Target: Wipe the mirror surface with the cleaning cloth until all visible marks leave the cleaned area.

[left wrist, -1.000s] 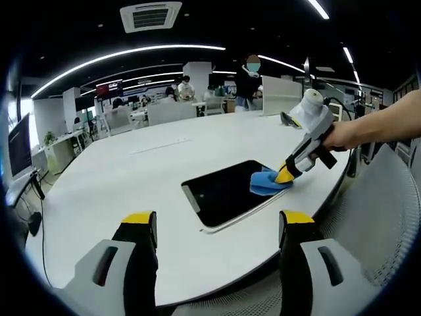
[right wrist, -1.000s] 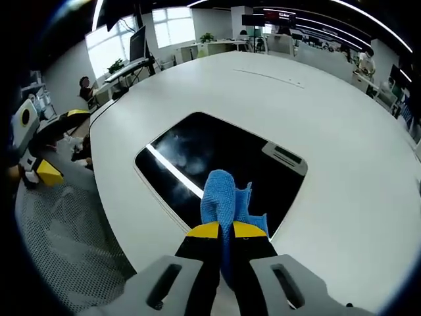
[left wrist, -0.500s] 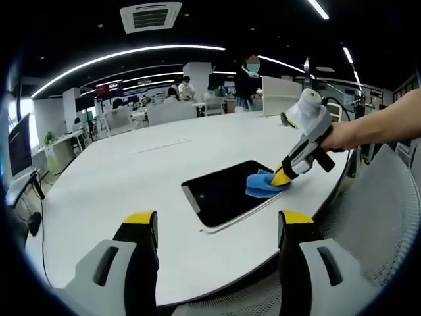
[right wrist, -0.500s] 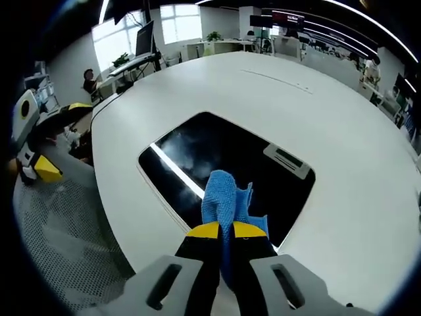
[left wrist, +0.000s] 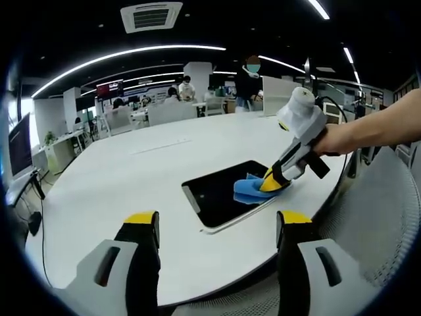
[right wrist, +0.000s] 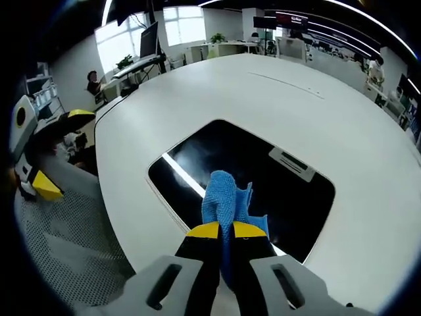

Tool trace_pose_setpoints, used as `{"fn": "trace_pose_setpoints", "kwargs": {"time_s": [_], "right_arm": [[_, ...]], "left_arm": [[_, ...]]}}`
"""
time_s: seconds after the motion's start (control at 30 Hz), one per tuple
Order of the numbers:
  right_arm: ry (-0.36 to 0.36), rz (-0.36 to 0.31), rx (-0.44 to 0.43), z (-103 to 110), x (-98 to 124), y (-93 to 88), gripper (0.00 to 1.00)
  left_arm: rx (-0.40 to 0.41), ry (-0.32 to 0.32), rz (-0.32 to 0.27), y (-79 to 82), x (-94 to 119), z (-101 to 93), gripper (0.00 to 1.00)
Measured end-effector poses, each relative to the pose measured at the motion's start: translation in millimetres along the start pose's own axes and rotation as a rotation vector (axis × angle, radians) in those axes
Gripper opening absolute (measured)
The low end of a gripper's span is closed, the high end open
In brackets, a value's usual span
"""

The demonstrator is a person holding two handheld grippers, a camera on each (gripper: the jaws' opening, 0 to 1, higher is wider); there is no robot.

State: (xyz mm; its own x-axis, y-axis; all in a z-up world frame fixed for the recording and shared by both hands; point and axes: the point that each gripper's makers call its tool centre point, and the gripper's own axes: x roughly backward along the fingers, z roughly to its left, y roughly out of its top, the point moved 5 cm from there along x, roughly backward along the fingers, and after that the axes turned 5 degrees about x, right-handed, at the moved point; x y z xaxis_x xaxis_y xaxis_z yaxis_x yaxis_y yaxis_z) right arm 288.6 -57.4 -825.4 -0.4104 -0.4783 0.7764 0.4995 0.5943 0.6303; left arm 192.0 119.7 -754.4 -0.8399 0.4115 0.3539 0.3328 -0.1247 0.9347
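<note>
Right gripper view: the mirror (right wrist: 243, 181) lies flat mid-frame on the white table (right wrist: 197, 85). The right gripper (right wrist: 220, 230), clamped on the blue cloth (right wrist: 223, 197), has slid further across the glass, so wiping continues. Lower in the left gripper view, the left gripper (left wrist: 214, 224) hangs apart, obstructing nothing.

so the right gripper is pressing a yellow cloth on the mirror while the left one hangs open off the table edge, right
Not quite: the cloth is blue, not yellow; only the jaw tips are yellow, as the right gripper view shows. The rest holds: the right gripper is shut on it and presses it on the mirror, and in the left gripper view the left gripper hangs open off the table edge.
</note>
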Motion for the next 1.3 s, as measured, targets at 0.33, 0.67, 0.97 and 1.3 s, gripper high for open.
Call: {"fn": "trace_pose_setpoints", "kwargs": {"time_s": [0.33, 0.67, 0.97, 1.3], "right_arm": [[0.021, -0.006, 0.004, 11.2, -7.9, 9.8, 0.00], [0.051, -0.015, 0.013, 28.5, -17.6, 22.5, 0.00], [0.070, -0.011, 0.032, 38.0, -24.1, 30.5, 0.00], [0.089, -0.021, 0.028, 46.8, -29.8, 37.5, 0.00]], "left_arm": [[0.003, 0.001, 0.002, 0.0, 0.5, 0.1, 0.73], [0.005, 0.001, -0.012, 1.9, 1.0, 0.0, 0.76], [0.002, 0.011, -0.037, 4.9, 1.2, 0.8, 0.79], [0.003, 0.009, -0.035, 4.8, 1.0, 0.1, 0.79]]}}
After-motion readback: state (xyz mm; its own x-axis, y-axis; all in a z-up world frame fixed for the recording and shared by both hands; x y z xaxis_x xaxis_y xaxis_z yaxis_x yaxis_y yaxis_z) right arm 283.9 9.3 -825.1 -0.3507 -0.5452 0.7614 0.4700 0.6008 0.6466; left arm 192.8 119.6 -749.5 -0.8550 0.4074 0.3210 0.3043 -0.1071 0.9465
